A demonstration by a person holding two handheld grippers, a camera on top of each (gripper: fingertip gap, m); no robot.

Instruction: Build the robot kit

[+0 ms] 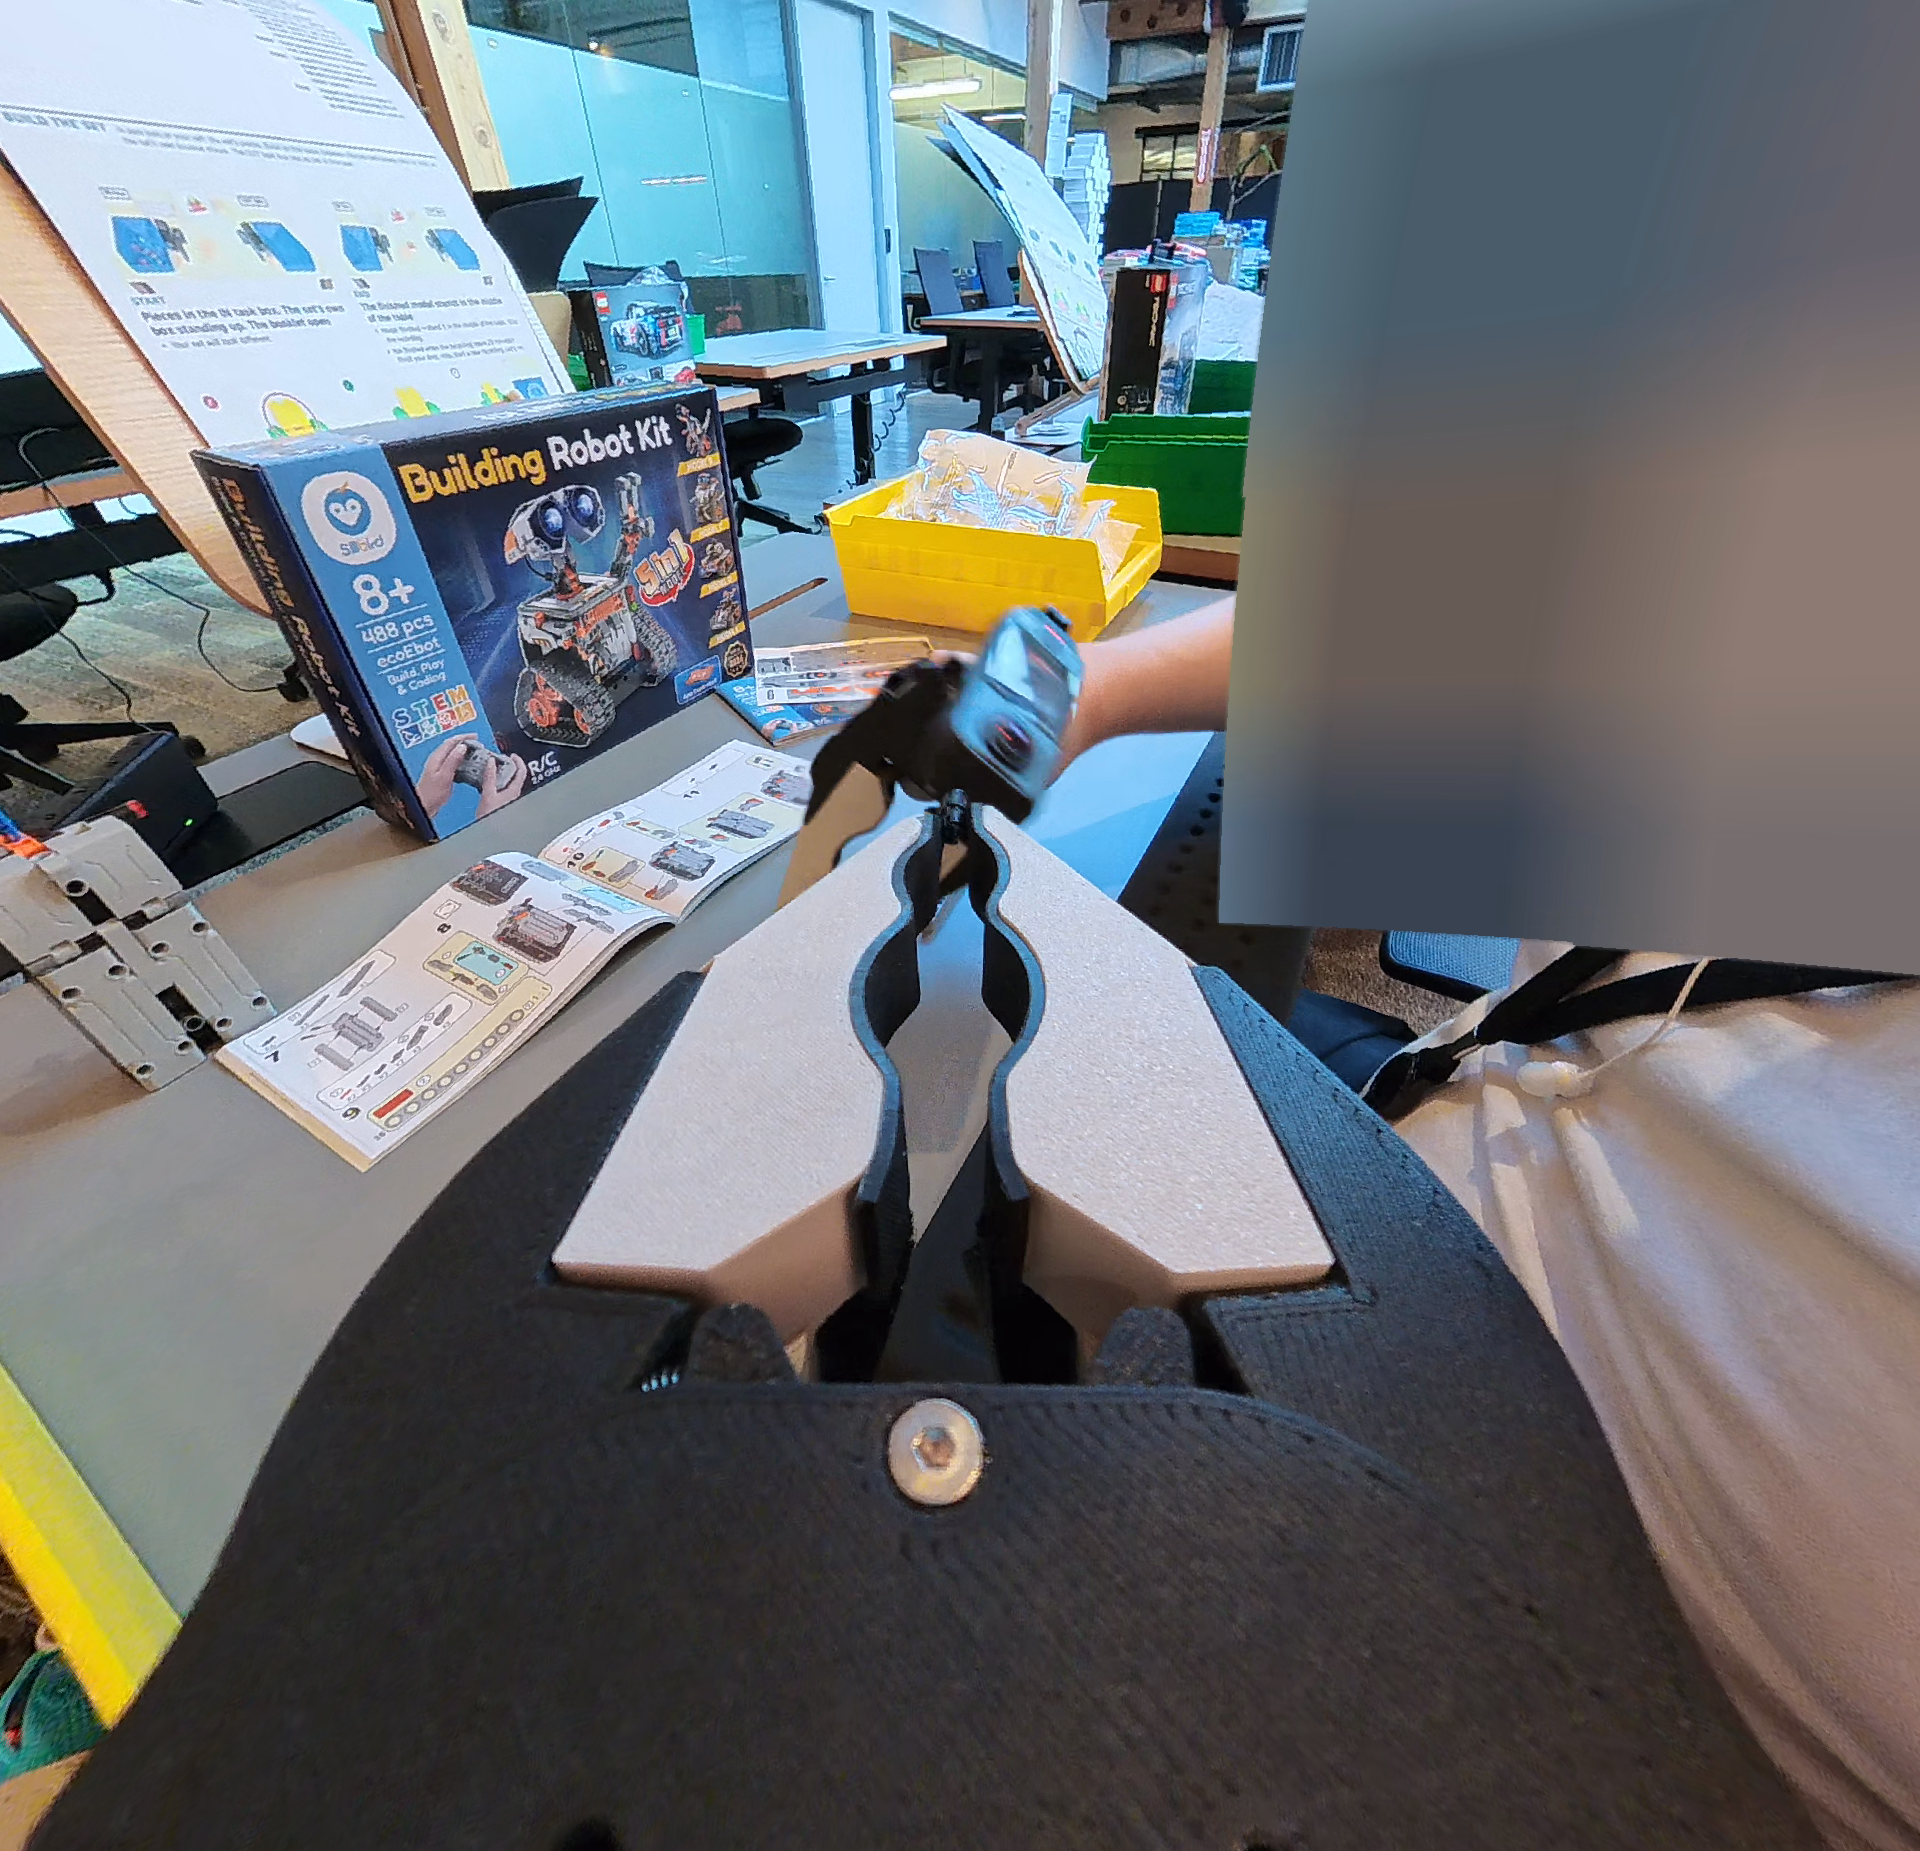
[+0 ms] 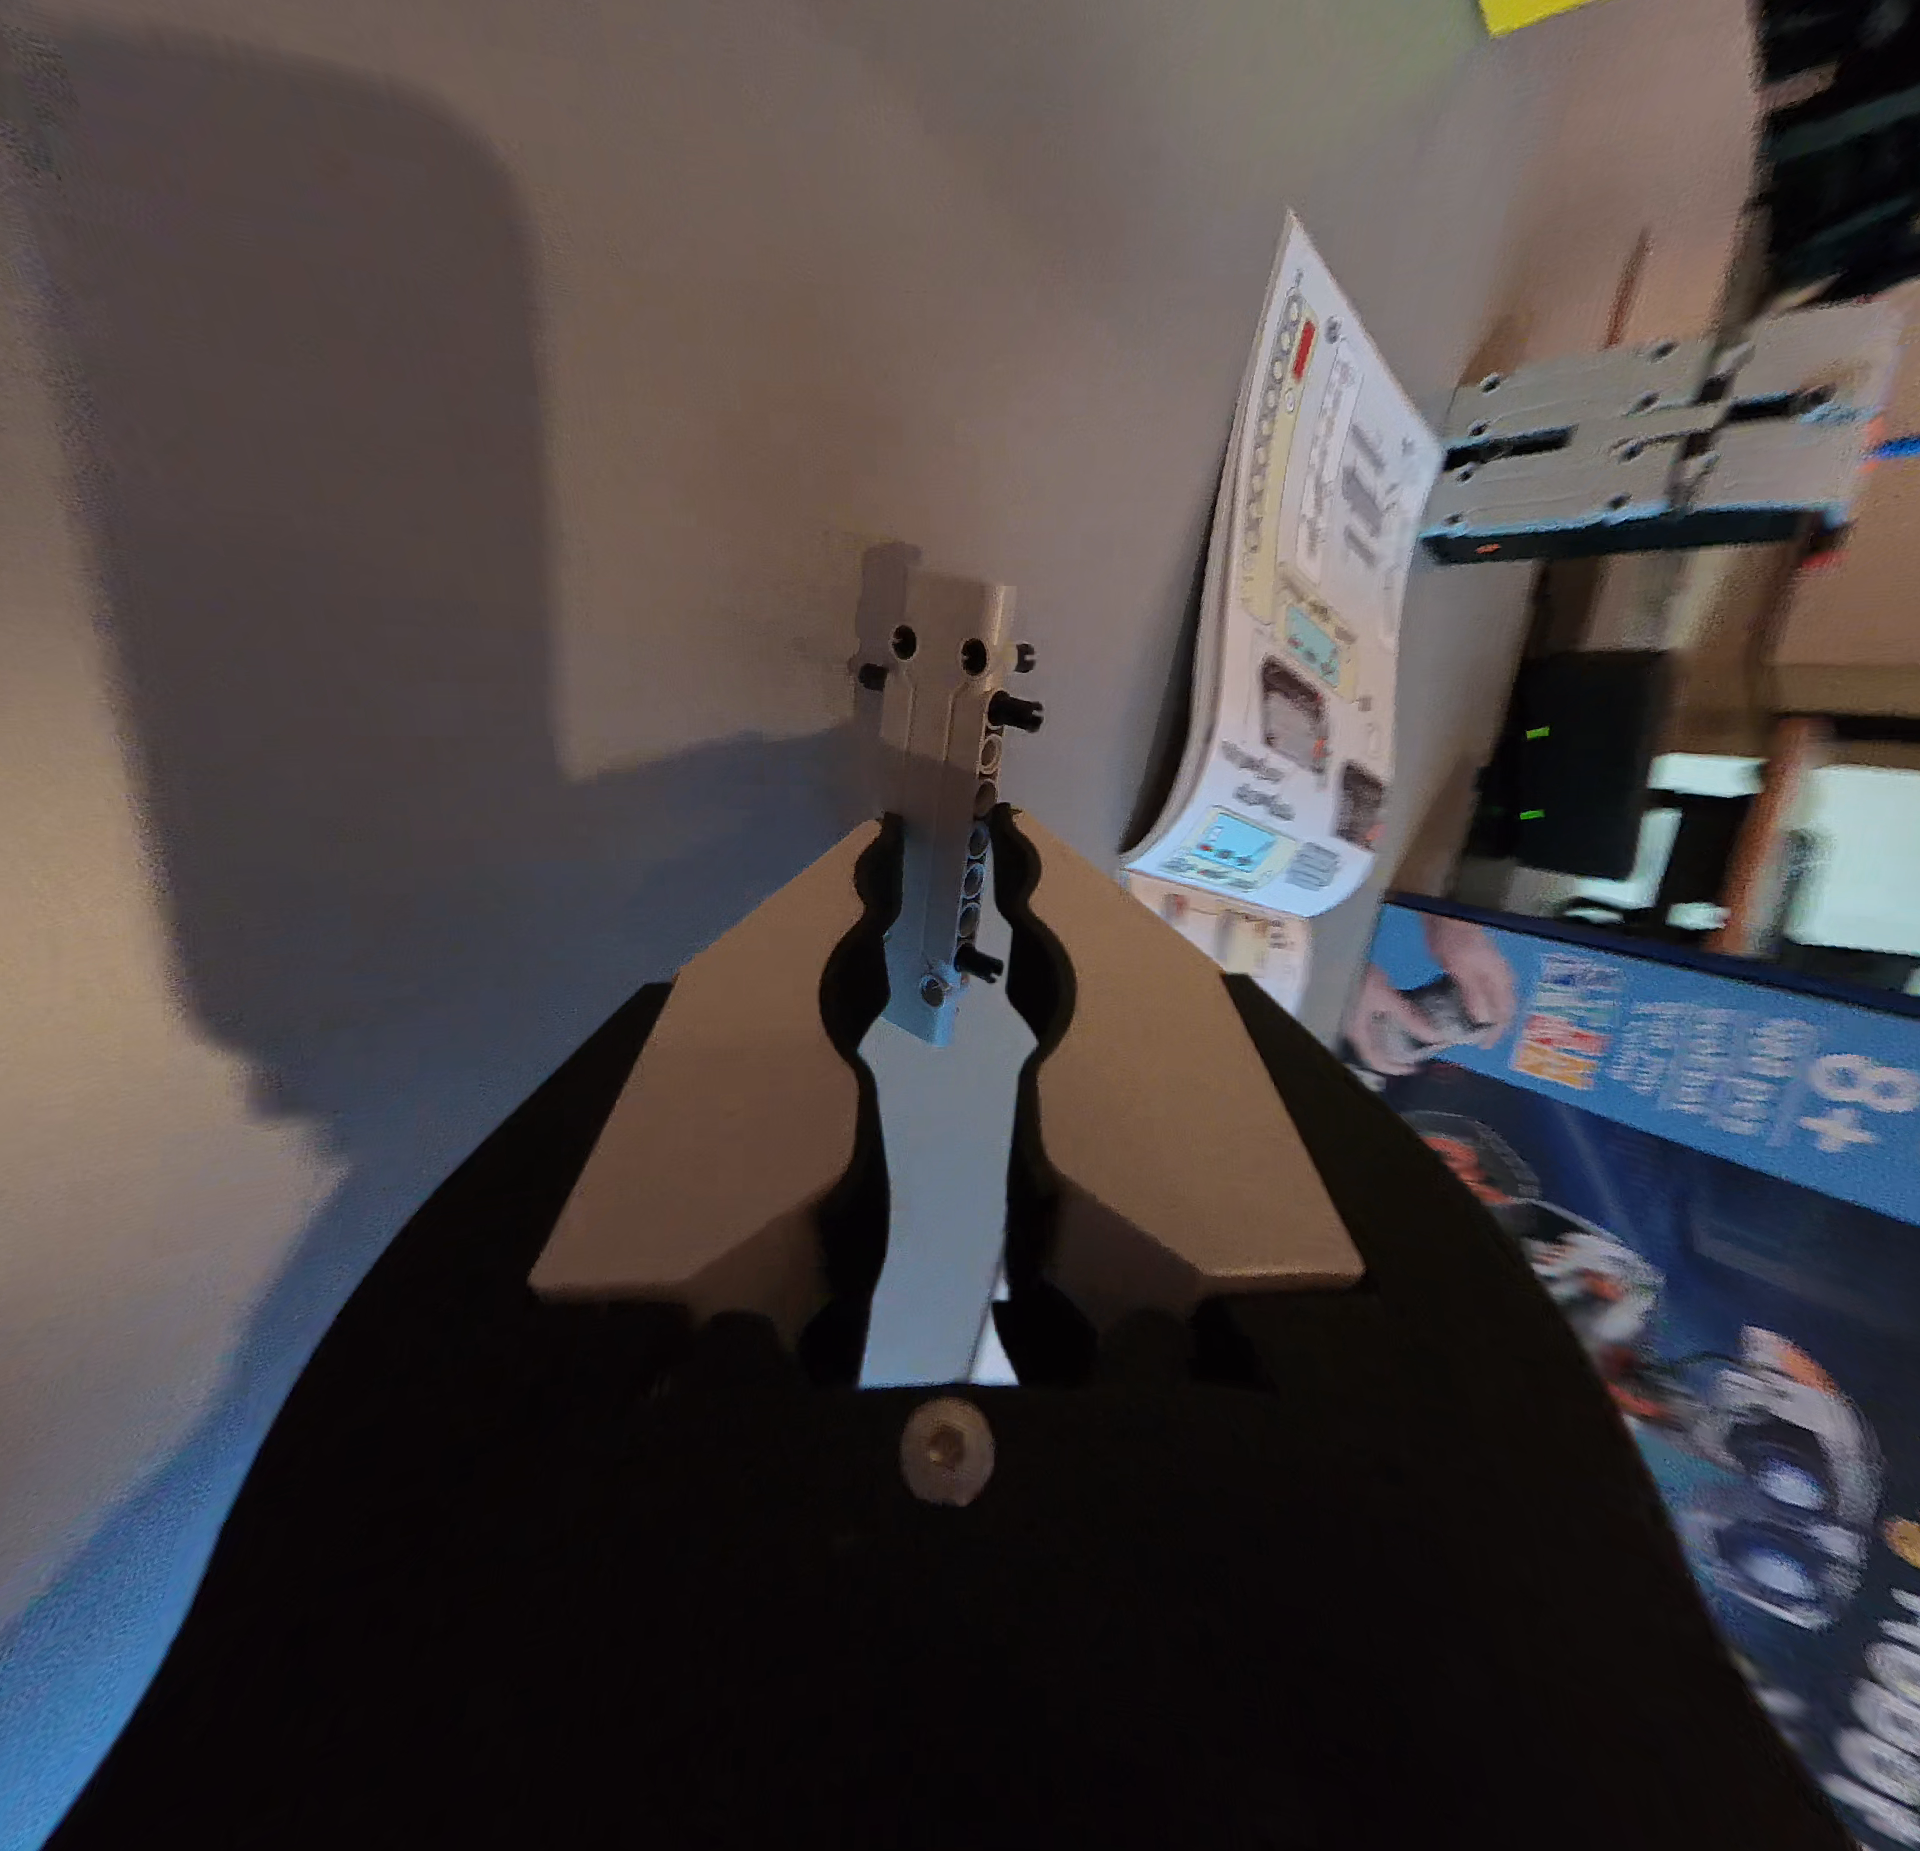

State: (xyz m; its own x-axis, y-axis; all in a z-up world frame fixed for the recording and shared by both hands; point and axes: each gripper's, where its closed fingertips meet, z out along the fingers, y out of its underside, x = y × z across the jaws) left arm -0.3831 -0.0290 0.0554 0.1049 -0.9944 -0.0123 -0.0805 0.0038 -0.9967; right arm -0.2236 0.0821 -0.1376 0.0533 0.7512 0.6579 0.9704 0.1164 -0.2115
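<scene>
The grey brick piece (image 2: 940, 814) looks like smooth matt plastic. The kit box (image 1: 488, 606) is glossy printed card, and the open booklet (image 1: 499, 949) thin paper. The yellow bin (image 1: 987, 565) is shiny plastic.

Booklet (image 1: 520, 944) before kit box (image 1: 488, 606)

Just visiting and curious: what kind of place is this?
Probably an open-plan office or workshop: desks and chairs behind glass partitions, and a worktable with a robot kit box and yellow parts bin.

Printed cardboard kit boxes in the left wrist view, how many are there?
3. The blue robot-picture cardboard box stands nearest on the grey table; a dark car-picture box sits behind it; a tall black box stands farther right beside green bins. More may be hidden.
</scene>
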